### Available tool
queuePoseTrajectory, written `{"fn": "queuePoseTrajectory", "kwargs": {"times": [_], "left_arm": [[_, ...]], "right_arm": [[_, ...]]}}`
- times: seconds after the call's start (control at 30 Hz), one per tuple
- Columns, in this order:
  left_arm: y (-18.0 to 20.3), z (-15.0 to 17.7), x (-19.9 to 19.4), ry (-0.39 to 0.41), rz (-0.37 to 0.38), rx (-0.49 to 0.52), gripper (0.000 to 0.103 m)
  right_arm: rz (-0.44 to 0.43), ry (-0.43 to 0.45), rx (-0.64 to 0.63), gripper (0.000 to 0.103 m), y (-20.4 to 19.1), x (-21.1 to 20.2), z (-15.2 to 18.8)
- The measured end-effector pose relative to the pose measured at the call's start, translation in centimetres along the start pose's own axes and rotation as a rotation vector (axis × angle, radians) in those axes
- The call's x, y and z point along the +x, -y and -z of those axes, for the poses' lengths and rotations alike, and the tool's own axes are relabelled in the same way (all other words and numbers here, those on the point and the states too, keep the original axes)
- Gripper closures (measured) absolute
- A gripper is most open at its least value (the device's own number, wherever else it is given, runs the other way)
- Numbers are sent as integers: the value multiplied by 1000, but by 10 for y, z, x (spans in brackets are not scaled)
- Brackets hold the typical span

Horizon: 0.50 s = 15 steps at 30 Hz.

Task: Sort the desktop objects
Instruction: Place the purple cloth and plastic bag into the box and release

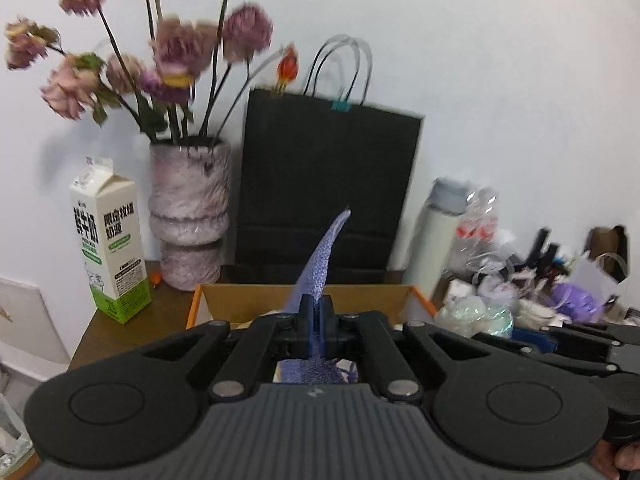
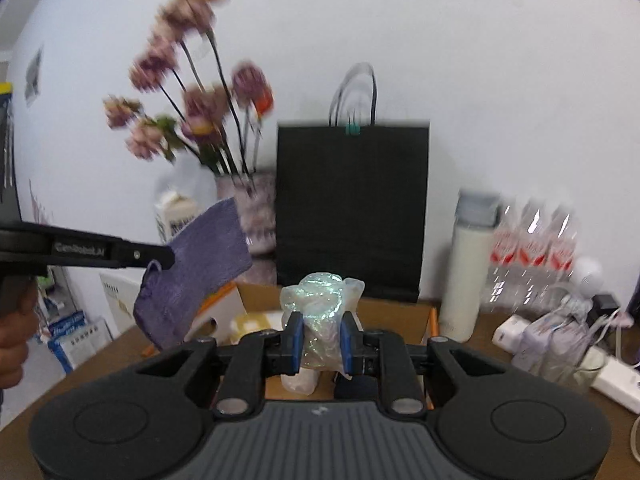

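Note:
My left gripper (image 1: 320, 322) is shut on a purple knitted cloth (image 1: 320, 256), whose tip stands up above the jaws; the rest hangs below. From the right wrist view the same purple cloth (image 2: 192, 276) hangs from the left gripper (image 2: 166, 258) at the left, held in the air. My right gripper (image 2: 319, 340) is shut on a crumpled wad of iridescent clear plastic wrap (image 2: 322, 304). Both grippers hover over an open cardboard box (image 1: 248, 300) with orange edges, seen also as the cardboard box (image 2: 400, 316) below the wrap.
Behind the box stand a black paper bag (image 1: 328, 184), a pink vase of dried flowers (image 1: 188, 216), a milk carton (image 1: 108, 240) and a white flask (image 2: 468, 272). Wrapped water bottles (image 2: 532, 252), a glass (image 2: 572, 356) and cluttered small items (image 1: 540, 292) fill the right side.

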<state>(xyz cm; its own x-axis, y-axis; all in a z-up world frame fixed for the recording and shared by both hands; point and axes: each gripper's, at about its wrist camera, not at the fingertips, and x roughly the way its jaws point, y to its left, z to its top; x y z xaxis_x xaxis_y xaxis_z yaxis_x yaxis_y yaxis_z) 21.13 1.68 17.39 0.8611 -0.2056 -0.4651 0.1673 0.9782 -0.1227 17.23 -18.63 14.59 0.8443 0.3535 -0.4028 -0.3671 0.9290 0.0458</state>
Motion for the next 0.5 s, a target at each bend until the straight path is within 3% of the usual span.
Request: {"fn": "queuePoseTrajectory", "kwargs": {"times": [0.33,0.5], "left_arm": [[-20,4,123,-266,-60,-74,100],[-27,13,159,-342,-56,-97,97]], "right_arm": [[-14,-259,99,85,17,130,-9],[28,-371,115,85,19,180,2]]}}
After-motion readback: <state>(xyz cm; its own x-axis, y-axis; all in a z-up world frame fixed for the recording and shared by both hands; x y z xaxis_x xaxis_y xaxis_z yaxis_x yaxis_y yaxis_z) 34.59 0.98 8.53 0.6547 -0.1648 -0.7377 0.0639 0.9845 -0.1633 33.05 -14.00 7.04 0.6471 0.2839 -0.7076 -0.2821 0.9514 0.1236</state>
